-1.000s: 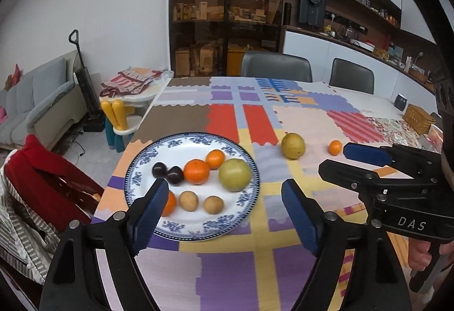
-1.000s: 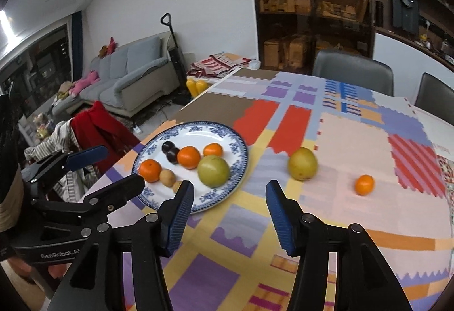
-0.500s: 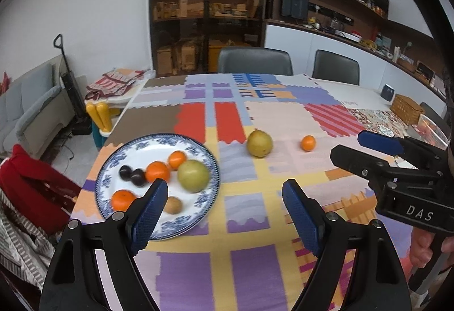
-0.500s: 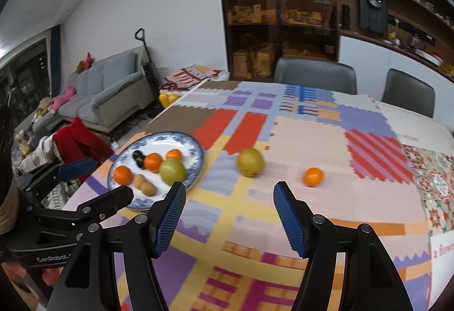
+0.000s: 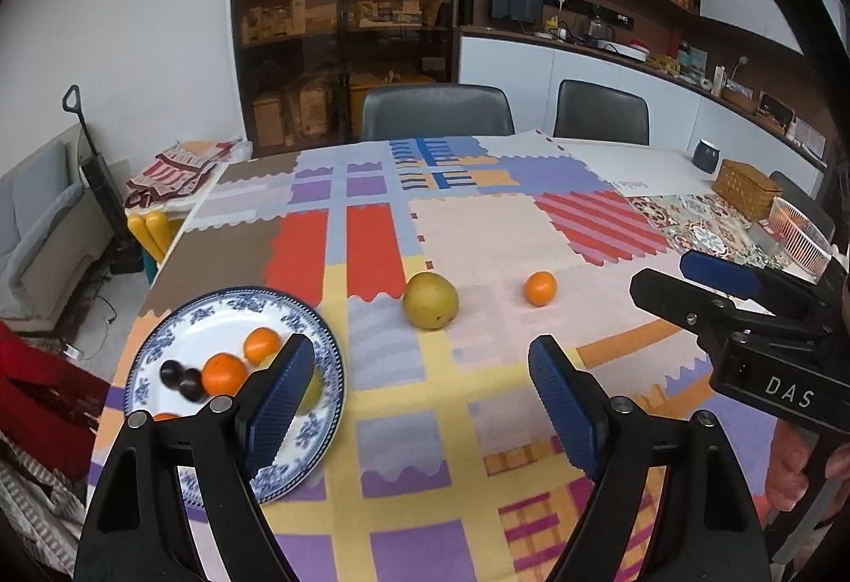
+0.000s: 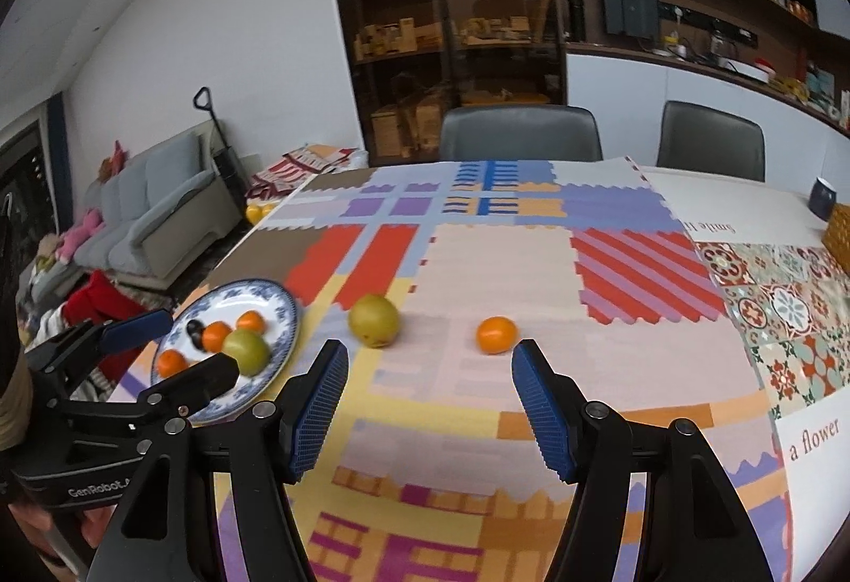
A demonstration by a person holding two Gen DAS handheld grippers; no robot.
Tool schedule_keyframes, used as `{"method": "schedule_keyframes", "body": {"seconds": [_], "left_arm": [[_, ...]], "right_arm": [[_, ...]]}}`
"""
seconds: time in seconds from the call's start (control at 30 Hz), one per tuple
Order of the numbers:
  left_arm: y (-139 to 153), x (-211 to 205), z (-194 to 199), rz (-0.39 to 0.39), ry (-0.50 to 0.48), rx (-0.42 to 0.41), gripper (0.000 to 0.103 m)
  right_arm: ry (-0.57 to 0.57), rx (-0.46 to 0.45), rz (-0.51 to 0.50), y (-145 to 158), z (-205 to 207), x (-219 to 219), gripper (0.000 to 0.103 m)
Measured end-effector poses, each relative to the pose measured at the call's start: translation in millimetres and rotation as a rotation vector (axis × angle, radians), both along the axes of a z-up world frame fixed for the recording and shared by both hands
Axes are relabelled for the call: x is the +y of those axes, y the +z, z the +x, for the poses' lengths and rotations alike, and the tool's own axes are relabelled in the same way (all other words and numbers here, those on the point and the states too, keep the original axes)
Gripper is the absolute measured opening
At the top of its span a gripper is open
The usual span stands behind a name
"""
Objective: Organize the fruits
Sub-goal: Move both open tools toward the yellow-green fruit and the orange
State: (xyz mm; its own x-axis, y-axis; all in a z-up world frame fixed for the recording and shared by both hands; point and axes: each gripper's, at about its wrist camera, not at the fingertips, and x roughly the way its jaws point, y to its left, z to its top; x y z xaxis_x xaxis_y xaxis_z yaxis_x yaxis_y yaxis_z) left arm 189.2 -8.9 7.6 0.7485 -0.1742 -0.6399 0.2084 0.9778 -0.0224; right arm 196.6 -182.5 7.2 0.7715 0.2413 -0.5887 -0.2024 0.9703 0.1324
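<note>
A long table (image 5: 478, 422) covered with a patchwork cloth of many colours fills both views. On its near left corner sits a blue-and-white patterned plate (image 6: 276, 311), the one container in use. It holds a green-yellow round fruit (image 6: 245, 351), three small oranges (image 6: 217, 335) and two dark plums (image 5: 180, 377) lying touching each other; in the left wrist view the green fruit is mostly hidden behind a gripper finger. Two fruits lie loose on the cloth, outside the plate: a yellow-green pear-like fruit (image 5: 430, 300) just to the right of the plate, and a small mandarin (image 5: 541, 288) further right, apart from it. At the far right of the table stand a woven basket (image 5: 746, 188) and a pink wire basket (image 5: 802, 236), whose contents cannot be made out. The left gripper (image 5: 414, 409) hangs above the cloth beside the plate with its jaws wide apart and nothing between them. The right gripper (image 6: 425, 401) hovers over the cloth short of the two loose fruits, its jaws parted to a middling width and empty.
</note>
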Motion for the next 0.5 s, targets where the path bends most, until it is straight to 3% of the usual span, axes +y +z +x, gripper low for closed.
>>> {"method": "schedule_keyframes", "body": {"seconds": [0.5], "left_arm": [[-39.1,-18.9,62.9,0.03,-0.017,0.076,0.083]], "right_arm": [[-0.044,0.106,-0.007,-42.3,54.4,-20.4,0.065]]}}
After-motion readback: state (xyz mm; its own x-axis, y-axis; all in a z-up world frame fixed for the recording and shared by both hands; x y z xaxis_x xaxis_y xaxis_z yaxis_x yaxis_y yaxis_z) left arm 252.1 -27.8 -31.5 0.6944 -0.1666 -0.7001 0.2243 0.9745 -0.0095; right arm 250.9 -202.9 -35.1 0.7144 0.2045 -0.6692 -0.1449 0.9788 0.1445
